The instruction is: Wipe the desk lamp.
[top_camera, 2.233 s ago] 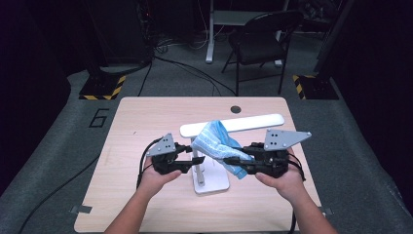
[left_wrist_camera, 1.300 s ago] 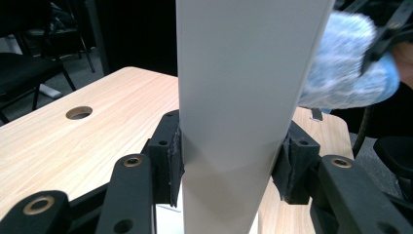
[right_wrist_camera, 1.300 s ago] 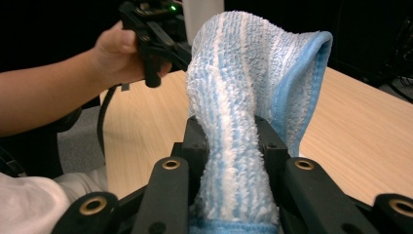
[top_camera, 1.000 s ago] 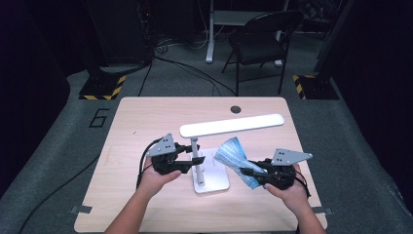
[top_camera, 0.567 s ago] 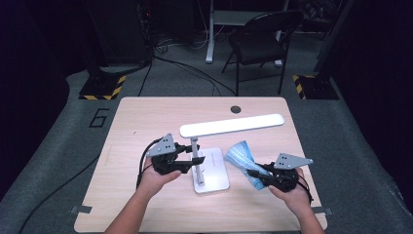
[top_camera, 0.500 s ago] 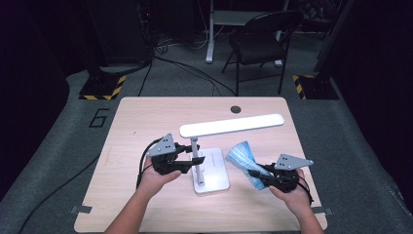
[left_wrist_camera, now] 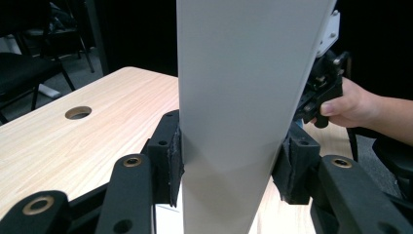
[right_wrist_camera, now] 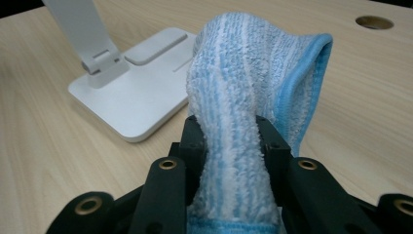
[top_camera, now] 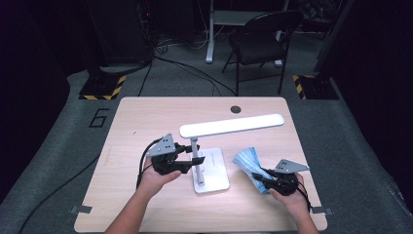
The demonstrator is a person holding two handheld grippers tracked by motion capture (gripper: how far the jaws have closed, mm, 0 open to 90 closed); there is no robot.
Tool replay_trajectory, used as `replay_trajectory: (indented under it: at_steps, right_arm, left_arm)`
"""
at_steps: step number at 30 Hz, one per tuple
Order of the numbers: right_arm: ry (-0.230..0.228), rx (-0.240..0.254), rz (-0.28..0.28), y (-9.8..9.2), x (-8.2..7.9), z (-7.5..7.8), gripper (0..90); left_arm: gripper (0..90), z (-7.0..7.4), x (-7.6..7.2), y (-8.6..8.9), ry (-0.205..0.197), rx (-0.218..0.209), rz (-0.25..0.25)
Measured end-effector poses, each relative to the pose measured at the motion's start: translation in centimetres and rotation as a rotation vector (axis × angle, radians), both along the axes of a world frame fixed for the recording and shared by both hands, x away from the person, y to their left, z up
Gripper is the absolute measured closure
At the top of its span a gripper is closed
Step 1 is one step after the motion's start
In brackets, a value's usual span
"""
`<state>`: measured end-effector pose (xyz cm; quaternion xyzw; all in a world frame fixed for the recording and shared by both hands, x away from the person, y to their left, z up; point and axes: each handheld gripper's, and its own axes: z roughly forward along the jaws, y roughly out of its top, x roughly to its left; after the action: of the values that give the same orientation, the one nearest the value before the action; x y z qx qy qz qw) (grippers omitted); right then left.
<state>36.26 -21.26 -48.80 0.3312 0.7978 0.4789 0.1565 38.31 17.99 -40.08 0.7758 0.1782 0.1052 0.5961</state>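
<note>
A: We see the left hand-held gripper (top_camera: 192,161) low over the desk (top_camera: 146,117), with the person's left hand (top_camera: 158,176) wrapped round its body and the forearm coming in from the near edge. It points across the desk toward the lamp (top_camera: 209,168).

B: In the left gripper view, its jaws stand either side of the lamp's white upright post (left_wrist_camera: 238,97), and both pads press against the post. So we read it as closed on the post, about half open because the post is wide.

A: The lamp's flat base sits on the desk near the middle, and its long light bar runs above, toward the right.

B: The right hand-held gripper (top_camera: 259,179) lies low at the right near corner of the desk, the right hand (top_camera: 287,192) behind it, wrist close to the near edge. It points toward the lamp base.

A: In the right gripper view, the blue and white striped cloth (right_wrist_camera: 243,97) rises bunched between the jaws, pads against it on both sides. The jaws have just been opening a little, with the cloth between them.

B: In the high view, the cloth (top_camera: 247,162) rests on the desk just right of the lamp base, apart from it as far as we can tell.
</note>
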Motion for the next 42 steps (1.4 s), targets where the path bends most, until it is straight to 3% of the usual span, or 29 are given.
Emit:
replay_trajectory:
  at_steps: [15, 18, 29, 35, 42]
  right_arm:
    - [0.063, -0.051, -0.052, -0.7, 0.1, -2.0, 68.3]
    - [0.047, -0.103, -0.072, -0.7, 0.2, -2.3, 67.8]
    - [0.026, -0.134, -0.111, -1.9, -0.1, -2.6, 67.5]
    - [0.04, -0.123, -0.126, -2.5, -0.2, -2.7, 64.9]
    - [0.065, -0.028, -0.141, -2.6, -0.3, -2.4, 54.5]
  left_arm:
    - [51.5, 0.0, 0.0, 0.1, 0.002, -0.003, 0.0]
    - [51.3, 0.0, 0.0, 0.0, 0.004, -0.007, 0.005]
    - [51.2, 0.0, 0.1, 0.0, 0.006, -0.005, -0.004]
    - [50.7, 0.0, 0.2, 0.0, 0.011, -0.004, -0.011]
    - [49.4, 0.0, 0.2, -0.1, 0.017, -0.005, -0.007]
